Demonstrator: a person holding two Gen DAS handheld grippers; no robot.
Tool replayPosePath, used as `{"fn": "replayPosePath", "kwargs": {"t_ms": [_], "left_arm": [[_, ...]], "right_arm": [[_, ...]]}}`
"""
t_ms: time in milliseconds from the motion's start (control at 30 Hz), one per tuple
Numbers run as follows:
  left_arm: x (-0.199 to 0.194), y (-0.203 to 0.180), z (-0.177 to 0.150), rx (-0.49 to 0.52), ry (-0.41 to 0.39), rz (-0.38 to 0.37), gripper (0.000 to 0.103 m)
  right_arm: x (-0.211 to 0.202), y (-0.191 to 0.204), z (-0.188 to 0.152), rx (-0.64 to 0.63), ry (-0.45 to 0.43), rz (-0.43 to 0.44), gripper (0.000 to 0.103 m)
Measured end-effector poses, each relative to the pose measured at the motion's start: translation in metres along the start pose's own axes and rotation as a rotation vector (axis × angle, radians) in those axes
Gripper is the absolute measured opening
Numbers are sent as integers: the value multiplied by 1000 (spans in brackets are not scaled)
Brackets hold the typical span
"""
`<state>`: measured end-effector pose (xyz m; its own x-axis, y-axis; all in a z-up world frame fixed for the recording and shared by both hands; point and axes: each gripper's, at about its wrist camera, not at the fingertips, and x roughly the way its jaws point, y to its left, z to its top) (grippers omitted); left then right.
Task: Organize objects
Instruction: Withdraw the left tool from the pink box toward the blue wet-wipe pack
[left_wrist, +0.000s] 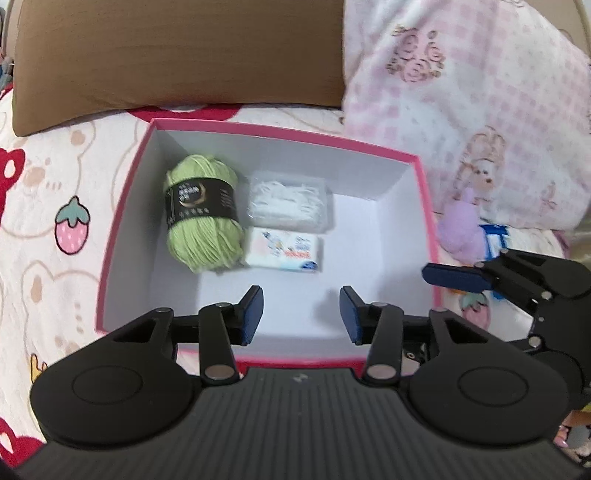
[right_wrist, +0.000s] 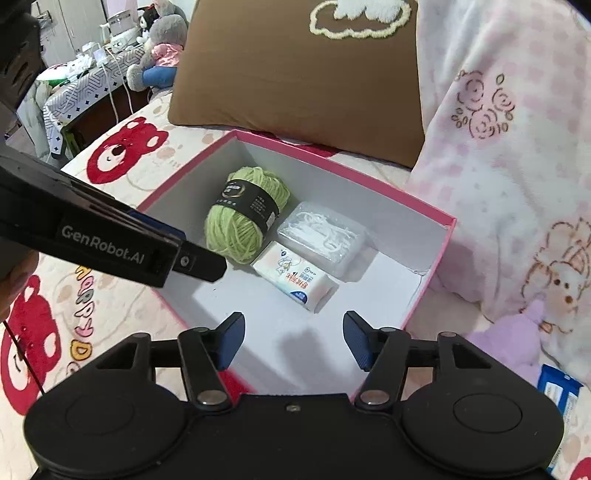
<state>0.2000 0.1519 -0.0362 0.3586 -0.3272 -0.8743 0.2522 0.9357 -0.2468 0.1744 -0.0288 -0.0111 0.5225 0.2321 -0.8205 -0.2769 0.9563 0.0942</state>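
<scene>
Pink-rimmed box (left_wrist: 424, 192) under both grippers; left gripper (left_wrist: 301, 314) and right gripper (right_wrist: 293, 341) both released, empty. Purple plush (left_wrist: 461, 232) lies beyond box, nearest right gripper.

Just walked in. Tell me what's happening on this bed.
A person is sorting things into a pink box on the bed with two handheld grippers. A green yarn ball, a clear case of white pieces and a tissue pack already lie together inside. The left gripper and the right gripper both hover open and empty above the box. A purple plush lies outside.
</scene>
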Motion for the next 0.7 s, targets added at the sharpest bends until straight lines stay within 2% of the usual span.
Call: {"fn": "replayPosePath", "kwargs": {"t_ms": [67,167,367,533,700], "left_arm": [[-9,-4,-5,6,3,-6,47],[-23,-7,-14,9,26,-16,48],[-46,-13,-28,15,89,-10,56],[-68,-23,-40,29,84,-31,58],[-85,-35,-50,53,71,-47,61]], "right_arm": [[-10,3,-2,-5,-7,3,72],[-22,6,-4,11,-18,3,75],[-39,17,-9,-15,-1,-33,76],[-71,22,-15,-35,-55,6,76],[-94,26,-27,-48,-58,-27,77]]}}
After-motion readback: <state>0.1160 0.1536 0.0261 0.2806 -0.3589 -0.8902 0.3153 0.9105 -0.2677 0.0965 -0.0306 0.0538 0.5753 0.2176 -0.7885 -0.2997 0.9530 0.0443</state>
